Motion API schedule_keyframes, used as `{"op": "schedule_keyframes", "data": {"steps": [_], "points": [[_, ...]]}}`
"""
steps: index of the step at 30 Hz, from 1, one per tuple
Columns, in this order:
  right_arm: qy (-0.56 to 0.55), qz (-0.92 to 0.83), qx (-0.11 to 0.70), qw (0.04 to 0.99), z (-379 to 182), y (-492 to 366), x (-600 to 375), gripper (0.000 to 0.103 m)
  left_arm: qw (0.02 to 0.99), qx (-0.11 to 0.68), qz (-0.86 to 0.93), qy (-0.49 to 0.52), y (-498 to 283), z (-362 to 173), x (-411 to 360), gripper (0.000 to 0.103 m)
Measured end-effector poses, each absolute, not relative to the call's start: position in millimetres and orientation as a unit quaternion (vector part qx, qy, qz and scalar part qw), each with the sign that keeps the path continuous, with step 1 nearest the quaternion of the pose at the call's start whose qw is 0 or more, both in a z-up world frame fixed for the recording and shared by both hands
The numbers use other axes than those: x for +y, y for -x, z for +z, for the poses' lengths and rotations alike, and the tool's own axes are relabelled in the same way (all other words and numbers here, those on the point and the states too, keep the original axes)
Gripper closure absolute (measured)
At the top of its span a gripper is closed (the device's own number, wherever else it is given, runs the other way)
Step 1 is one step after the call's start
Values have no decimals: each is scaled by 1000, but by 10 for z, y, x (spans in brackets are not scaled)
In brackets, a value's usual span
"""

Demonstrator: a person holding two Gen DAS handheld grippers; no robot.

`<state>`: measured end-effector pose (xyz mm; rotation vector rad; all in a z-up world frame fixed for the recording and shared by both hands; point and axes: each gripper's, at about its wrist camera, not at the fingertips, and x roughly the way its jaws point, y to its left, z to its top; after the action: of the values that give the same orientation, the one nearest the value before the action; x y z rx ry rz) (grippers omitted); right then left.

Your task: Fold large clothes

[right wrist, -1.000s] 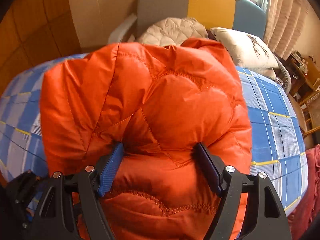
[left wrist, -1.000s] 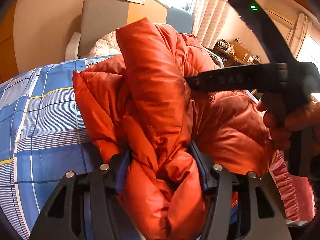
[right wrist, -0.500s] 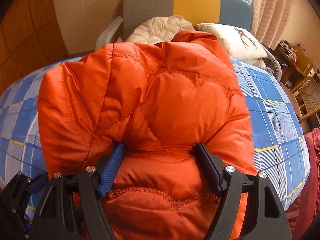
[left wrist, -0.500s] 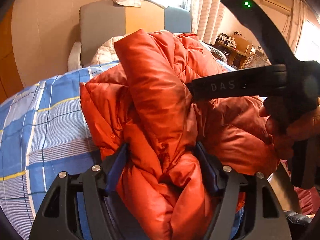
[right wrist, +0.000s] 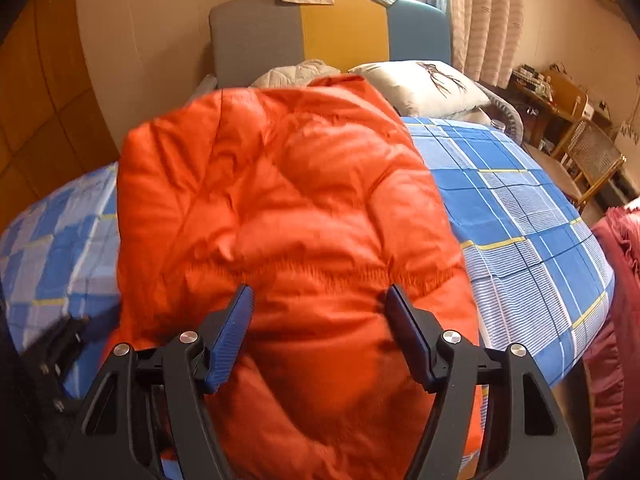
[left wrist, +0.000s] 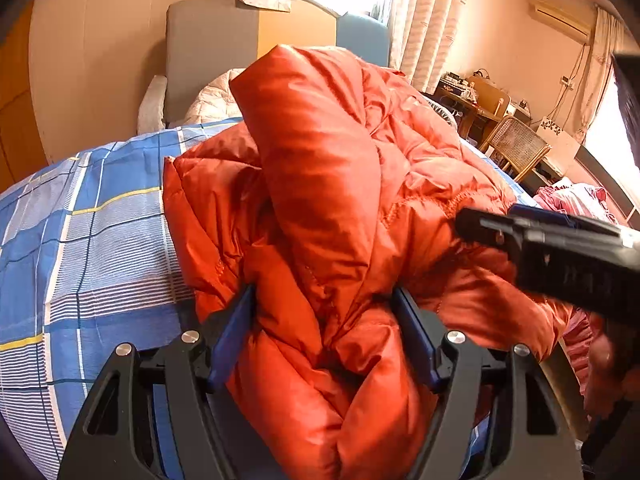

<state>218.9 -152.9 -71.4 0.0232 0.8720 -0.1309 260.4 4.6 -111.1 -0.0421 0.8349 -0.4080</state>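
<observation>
A puffy orange quilted jacket (left wrist: 320, 184) lies bunched on the bed. My left gripper (left wrist: 324, 312) is shut on a thick twisted roll of it, and the fabric bulges over both blue pads. In the right wrist view the jacket (right wrist: 280, 200) spreads out under my right gripper (right wrist: 318, 308). Its jaws are closing with the jacket between them, but the pads' inner faces show bare and do not press the fabric. One of the right gripper's black fingers (left wrist: 492, 228) reaches in from the right against the jacket's side.
The blue checked bed sheet (right wrist: 520, 220) covers the bed around the jacket. A grey, yellow and blue headboard (right wrist: 300, 36) and a pillow (right wrist: 424, 84) are at the far end. A wicker chair (right wrist: 592, 160) and a red cloth (right wrist: 616, 280) stand at the right.
The right gripper has drawn back to the right, off the jacket's top, and the fabric no longer bulges over its pads. The left gripper keeps its place on the roll.
</observation>
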Motion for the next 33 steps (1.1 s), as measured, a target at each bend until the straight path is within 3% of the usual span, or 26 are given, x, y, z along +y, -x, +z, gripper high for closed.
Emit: {"op": "schedule_keyframes", "data": {"steps": [13, 25, 33], "points": [[-15, -73, 423, 903, -1098, -2289, -1502, 32, 888, 413, -198, 25, -2749, -1255, 130, 33], [-26, -56, 413, 908, -1056, -2244, -1547, 31, 916, 344, -206, 9, -2770, -583, 53, 35], [-22, -43, 410, 911, -1048, -2219, -1581, 31, 903, 389, -182, -11, -3287, -733, -157, 36]]}}
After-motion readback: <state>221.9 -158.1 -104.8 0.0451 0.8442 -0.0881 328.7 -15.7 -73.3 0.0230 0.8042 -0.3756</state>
